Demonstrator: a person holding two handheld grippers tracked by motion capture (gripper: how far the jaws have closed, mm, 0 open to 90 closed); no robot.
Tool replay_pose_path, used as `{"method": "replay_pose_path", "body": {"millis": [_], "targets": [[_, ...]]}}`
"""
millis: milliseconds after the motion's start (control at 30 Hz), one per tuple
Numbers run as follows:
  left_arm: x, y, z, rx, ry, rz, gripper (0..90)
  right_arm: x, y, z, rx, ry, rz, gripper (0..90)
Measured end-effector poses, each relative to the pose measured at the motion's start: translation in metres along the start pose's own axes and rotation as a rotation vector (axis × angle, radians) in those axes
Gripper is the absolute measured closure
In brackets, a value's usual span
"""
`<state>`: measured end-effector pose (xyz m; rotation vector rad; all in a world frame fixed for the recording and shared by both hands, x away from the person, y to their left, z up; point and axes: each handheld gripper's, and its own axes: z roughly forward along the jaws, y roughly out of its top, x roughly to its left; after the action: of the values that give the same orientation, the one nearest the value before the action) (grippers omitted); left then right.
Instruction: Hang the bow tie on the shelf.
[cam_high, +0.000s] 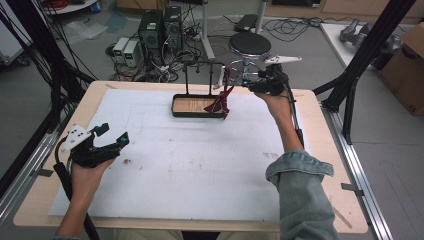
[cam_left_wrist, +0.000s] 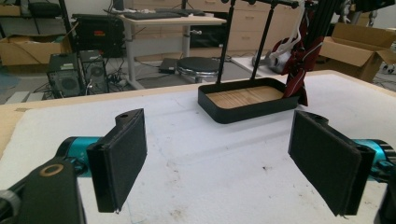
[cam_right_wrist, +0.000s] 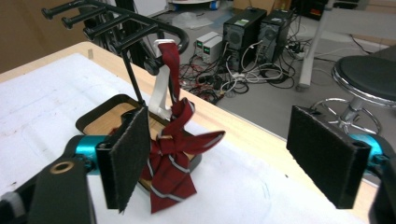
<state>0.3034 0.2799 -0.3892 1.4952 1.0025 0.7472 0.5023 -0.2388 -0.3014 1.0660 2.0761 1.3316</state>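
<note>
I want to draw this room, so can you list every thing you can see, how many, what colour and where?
Tie: one, dark red with pale stripes, hanging from the rack over the tray's right end.
Rack: one, black metal, standing up from the tray.
Tray: one, black with a wooden floor, at the far middle of the table.
Sheet: one, white, covering most of the table.
Table: one, pale wood.
Stool: one, black seat, on the floor beyond the table.
Computer towers: two, black, on the floor.
Cardboard box: one, brown, at the right.
Left gripper: one, black, open, low at the left.
Right gripper: one, black, open, beside the tie.
</note>
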Motion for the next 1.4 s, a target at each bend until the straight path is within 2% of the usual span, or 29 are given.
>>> {"method": "replay_pose_path", "body": {"millis": [33, 67, 233, 267, 300, 333, 367, 400, 433, 500, 600, 700, 767, 1033, 1100, 1267, 1400], "targets": [[0.000, 0.000, 0.000, 0.000, 0.000, 0.001, 19.7, -0.002, -0.001, -0.009, -0.011, -0.014, 0.011, 16.1], [0.000, 0.000, 0.001, 0.003, -0.001, 0.002, 19.7, -0.002, -0.001, -0.009, -0.011, -0.014, 0.011, 16.1], [-0.001, -0.001, 0.002, 0.005, -0.004, 0.002, 19.7, -0.005, -0.004, -0.036, -0.071, -0.033, 0.018, 14.8], [-0.001, -0.002, 0.002, 0.006, -0.004, 0.002, 19.7, -0.007, -0.007, -0.045, -0.084, -0.042, 0.027, 12.6], [-0.001, -0.002, 0.002, 0.007, -0.005, 0.005, 19.7, -0.007, -0.007, -0.045, -0.084, -0.042, 0.027, 12.6], [-0.002, -0.002, 0.003, 0.006, -0.005, 0.006, 19.6, -0.008, -0.009, -0.055, -0.110, -0.052, 0.027, 12.4], [-0.002, -0.002, 0.003, 0.006, -0.007, 0.004, 19.6, -0.008, -0.009, -0.055, -0.110, -0.052, 0.027, 12.4], [-0.002, -0.002, 0.003, 0.006, -0.006, 0.004, 19.6, -0.009, -0.014, -0.066, -0.131, -0.056, 0.043, 12.4], [-0.002, -0.002, 0.003, 0.007, -0.008, 0.007, 19.6, -0.009, -0.014, -0.066, -0.131, -0.056, 0.043, 12.4], [-0.003, -0.002, 0.003, 0.008, -0.008, 0.009, 19.6, -0.010, -0.021, -0.078, -0.132, -0.065, 0.047, 12.1], [-0.005, -0.003, 0.003, 0.009, -0.011, 0.008, 19.6, -0.011, -0.028, -0.088, -0.162, -0.076, 0.057, 12.2], [-0.005, -0.003, 0.003, 0.011, -0.013, 0.013, 19.6, -0.013, -0.035, -0.097, -0.141, -0.061, 0.070, 12.0], [-0.005, -0.003, 0.003, 0.012, -0.010, 0.013, 19.6, -0.012, -0.044, -0.108, -0.178, -0.074, 0.079, 12.1], [-0.005, -0.004, 0.003, 0.013, -0.006, 0.010, 19.6, -0.012, -0.068, -0.129, -0.214, -0.108, 0.097, 12.0], [-0.005, -0.004, 0.003, 0.014, -0.005, 0.010, 19.6, -0.010, -0.077, -0.138, -0.237, -0.122, 0.103, 12.0], [-0.005, -0.004, 0.003, 0.017, -0.006, 0.012, 19.6, -0.006, -0.089, -0.149, -0.269, -0.139, 0.106, 12.0], [-0.005, -0.005, 0.003, 0.017, -0.004, 0.012, 19.6, 0.000, -0.102, -0.157, -0.296, -0.172, 0.109, 12.0]]}}
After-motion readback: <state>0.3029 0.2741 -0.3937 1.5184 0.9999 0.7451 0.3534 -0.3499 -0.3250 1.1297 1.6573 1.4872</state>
